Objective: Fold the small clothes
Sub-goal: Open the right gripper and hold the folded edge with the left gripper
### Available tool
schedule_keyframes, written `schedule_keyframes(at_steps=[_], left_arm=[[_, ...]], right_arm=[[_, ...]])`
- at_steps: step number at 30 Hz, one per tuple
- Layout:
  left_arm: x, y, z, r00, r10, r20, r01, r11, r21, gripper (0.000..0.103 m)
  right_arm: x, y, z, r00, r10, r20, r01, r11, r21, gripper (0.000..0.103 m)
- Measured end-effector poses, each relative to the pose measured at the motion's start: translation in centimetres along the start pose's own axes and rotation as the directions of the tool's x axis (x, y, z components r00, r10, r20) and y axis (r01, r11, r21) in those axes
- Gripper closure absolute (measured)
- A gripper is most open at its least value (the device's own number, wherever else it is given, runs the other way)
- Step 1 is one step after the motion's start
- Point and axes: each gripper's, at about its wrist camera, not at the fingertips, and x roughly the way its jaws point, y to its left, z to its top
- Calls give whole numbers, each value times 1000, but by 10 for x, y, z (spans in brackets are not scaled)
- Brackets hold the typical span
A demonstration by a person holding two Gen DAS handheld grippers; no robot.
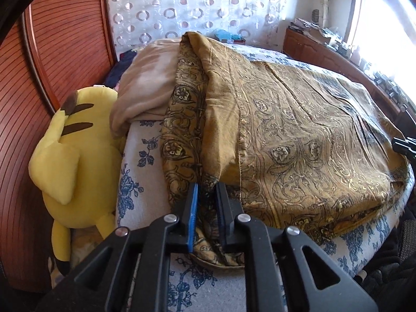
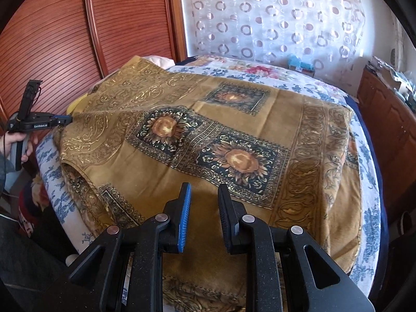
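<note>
Cloth: mustard-gold garment [image 2: 234, 135] with black scrollwork, dark squares bearing orange sunflowers and a stitched hem, spread over the bed [image 2: 369, 171] and partly folded over itself
Place: it lay on a white bedcover printed with blue flowers, covering most of the near half of the bed, its near edge hanging toward the cameras
Left gripper [image 1: 206, 189]: jaws narrowly parted with a bunched fold of the garment's [image 1: 286, 130] edge running between the blue pads; whether the pads pressed on the cloth could not be told
Right gripper [image 2: 204, 195]: jaws apart by a clear gap, poised just above the plain gold part of the garment, nothing between them
Left view only: yellow plush toy [image 1: 75, 150] wedged between the bed and the reddish wooden wardrobe [image 1: 57, 41], a beige blanket [image 1: 145, 83] heaped beside the garment's raised fold, and the black tip of the other tool at the right edge
Right view only: sunflower panels in full, a rose-printed cover at the far end of the bed, and the person's hand [image 2: 15, 140] holding the left tool by its handle at the garment's left corner
Both views: white curtain [image 2: 273, 15] with ring pattern behind the bed
</note>
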Motion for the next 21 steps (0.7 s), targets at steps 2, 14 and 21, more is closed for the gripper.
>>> schedule_keyframes(at_steps=[2,14,21], left_arm=[[-1,-2,-3,1000,14,18,-14,1000,-9,90],[-2,11,0,999,-45,-24,44,998,-46,90],[6,0,11,998,56,-38,-55,998,21,81]], right_arm=[[2,-1,-2,1000,6,-2,-6,1000,7,84],[10,-4,-6,1000,22,-19,-21,999,27,84],[11,-1,-7,999,28,-16,-28,999,24,83]])
